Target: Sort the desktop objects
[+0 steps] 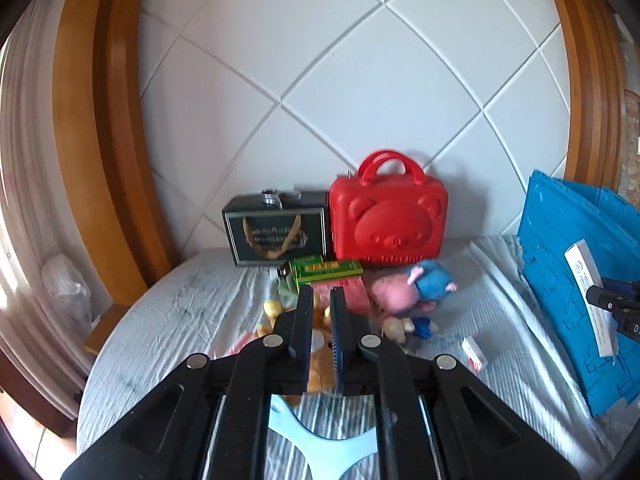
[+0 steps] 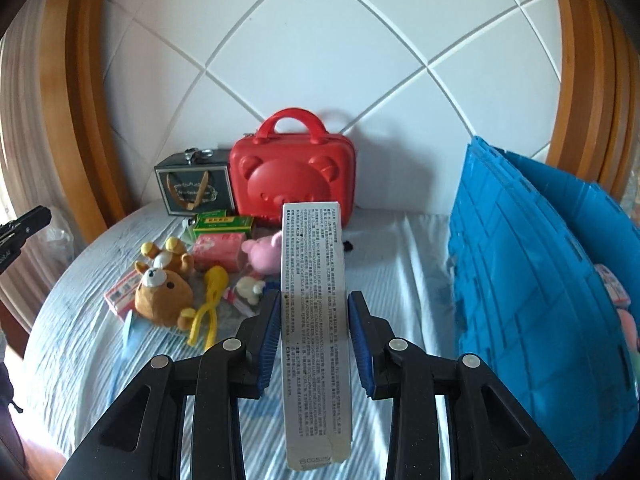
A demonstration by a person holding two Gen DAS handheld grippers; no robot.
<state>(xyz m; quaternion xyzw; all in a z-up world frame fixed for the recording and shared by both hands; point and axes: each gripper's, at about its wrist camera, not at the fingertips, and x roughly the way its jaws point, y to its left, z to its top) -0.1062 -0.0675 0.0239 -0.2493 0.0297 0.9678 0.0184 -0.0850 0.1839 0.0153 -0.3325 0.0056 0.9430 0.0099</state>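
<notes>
jaws: right gripper [image 2: 313, 312] nearly closed around long white box [image 2: 314, 300]; left gripper [image 1: 322, 306] narrowly parted, empty.
advice: carry box level right, over blue crate [image 2: 532, 280] wall.

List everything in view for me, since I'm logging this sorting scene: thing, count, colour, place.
carry case: 1, red, bear face, at the wall.
gift box: 1, dark, left of the case.
green box: 1, in front of the case.
pink packet: 1, below the green box.
bear plush: 1, brown, left on the cloth.
pig plush: 1, pink, mid-cloth.
yellow toy: 1, beside the bear.
crate: 1, blue, right side.
long carton: 1, white, printed, between the right fingers.
left gripper: 1, black, narrow gap, holding nothing.
right gripper: 1, black, blue pads.
</notes>
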